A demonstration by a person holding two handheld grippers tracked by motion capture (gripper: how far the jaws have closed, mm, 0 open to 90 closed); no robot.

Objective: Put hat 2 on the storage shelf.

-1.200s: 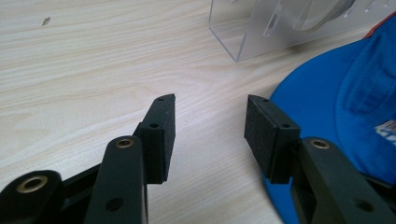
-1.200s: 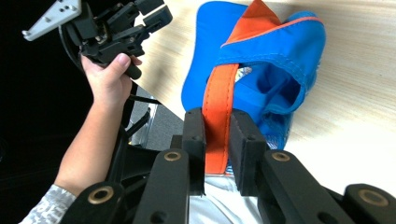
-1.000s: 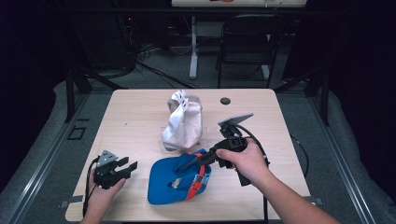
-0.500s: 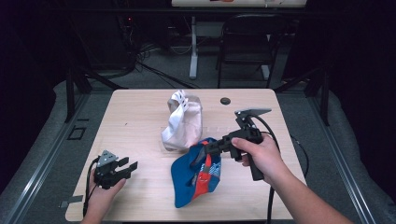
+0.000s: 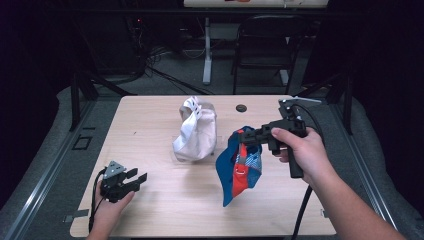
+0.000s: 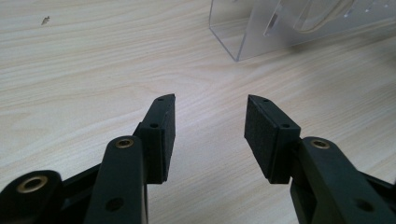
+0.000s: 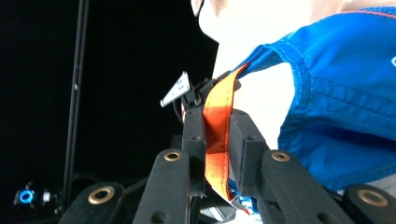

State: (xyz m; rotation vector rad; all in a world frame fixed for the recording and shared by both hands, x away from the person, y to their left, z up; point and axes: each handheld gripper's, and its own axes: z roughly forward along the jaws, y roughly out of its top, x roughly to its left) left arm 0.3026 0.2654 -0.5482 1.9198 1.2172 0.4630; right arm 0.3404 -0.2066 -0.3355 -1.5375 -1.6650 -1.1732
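Above the tabletop [image 5: 165,210], right side: right gripper [image 5: 243,136] clenched on blue cap's [image 5: 239,165] orange edge, cap hanging clear. Left gripper [image 5: 136,181] released, resting low at left. White cap [image 5: 194,131] on clear stand. Lift looks done; placing remains, destination unclear

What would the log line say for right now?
left gripper: open, low over table | right gripper: shut on blue cap, lifted | white cap: on clear stand

The left gripper [image 5: 134,180] rests low at the near left with its jaws spread apart and empty, while the right gripper [image 5: 239,136], raised in the right hand [image 5: 303,152], seems clamped tight on an orange strap [image 7: 215,140].
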